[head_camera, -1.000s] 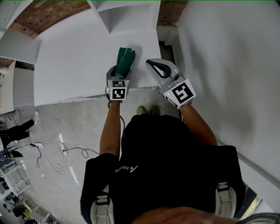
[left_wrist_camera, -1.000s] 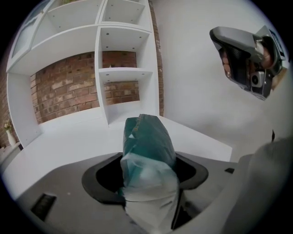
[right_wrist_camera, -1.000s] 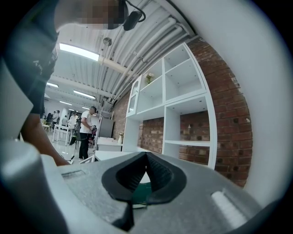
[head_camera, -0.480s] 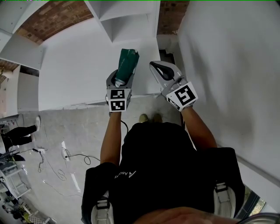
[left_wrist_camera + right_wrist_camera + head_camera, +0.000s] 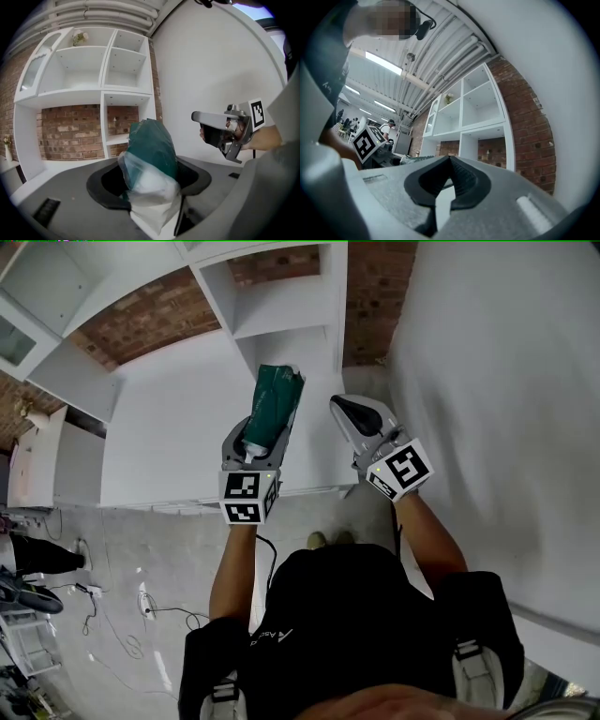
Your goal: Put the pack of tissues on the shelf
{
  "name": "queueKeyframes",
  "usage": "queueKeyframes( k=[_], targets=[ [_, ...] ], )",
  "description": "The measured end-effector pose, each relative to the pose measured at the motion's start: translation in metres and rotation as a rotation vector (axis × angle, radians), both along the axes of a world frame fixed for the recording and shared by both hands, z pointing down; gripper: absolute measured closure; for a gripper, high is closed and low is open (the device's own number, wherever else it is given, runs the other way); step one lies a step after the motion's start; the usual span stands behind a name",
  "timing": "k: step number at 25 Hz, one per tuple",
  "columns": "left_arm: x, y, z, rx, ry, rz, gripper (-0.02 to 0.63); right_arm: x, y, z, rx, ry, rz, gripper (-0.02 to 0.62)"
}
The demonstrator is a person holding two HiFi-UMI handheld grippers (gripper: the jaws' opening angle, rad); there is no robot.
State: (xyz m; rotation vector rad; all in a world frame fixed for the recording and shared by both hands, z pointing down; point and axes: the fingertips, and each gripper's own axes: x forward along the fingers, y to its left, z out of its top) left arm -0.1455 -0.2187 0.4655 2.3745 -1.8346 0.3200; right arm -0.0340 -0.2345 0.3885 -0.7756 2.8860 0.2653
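The pack of tissues (image 5: 272,407), dark green with a clear plastic end, sticks up tilted between the jaws of my left gripper (image 5: 261,434), which is shut on its lower end. In the left gripper view the pack (image 5: 152,150) fills the middle, held above the white counter and in front of the white shelf unit (image 5: 119,93). My right gripper (image 5: 349,411) hovers just right of the pack, shut and empty; its closed jaws (image 5: 451,161) point toward the shelf unit (image 5: 480,110). The shelf's open cubbies (image 5: 281,320) lie straight ahead of both grippers.
A white counter (image 5: 169,427) runs below the shelf unit against a brick wall (image 5: 141,324). A plain white wall (image 5: 487,381) closes the right side. Cables lie on the marble floor (image 5: 122,596). A person (image 5: 37,554) stands at the far left. A small plant (image 5: 79,36) sits in a top cubby.
The left gripper has lifted the pack off the counter and carried it toward the shelf. The right gripper rose alongside, and more of the shelf has come into view.
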Motion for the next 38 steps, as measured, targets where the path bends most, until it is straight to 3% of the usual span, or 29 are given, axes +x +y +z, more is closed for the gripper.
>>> queueKeyframes(
  k=[10,17,23,32,38],
  targets=[
    [0.004,0.001,-0.086,0.1,-0.054,0.047,0.336,0.01,-0.003,-0.067,0.083,-0.051,-0.014,0.594],
    [0.017,0.007,-0.159,0.184,-0.013,0.105,0.336,0.016,0.0,-0.097,0.126,-0.081,-0.002,0.594],
    [0.01,-0.007,-0.222,0.293,-0.035,0.139,0.336,-0.002,-0.002,-0.122,0.178,-0.073,-0.013,0.594],
    [0.004,-0.022,-0.299,0.365,-0.019,0.233,0.336,-0.023,-0.006,-0.158,0.199,-0.113,-0.007,0.594],
    [-0.006,-0.036,-0.353,0.414,-0.022,0.255,0.336,-0.031,-0.009,-0.178,0.265,-0.073,0.004,0.594]
  ],
)
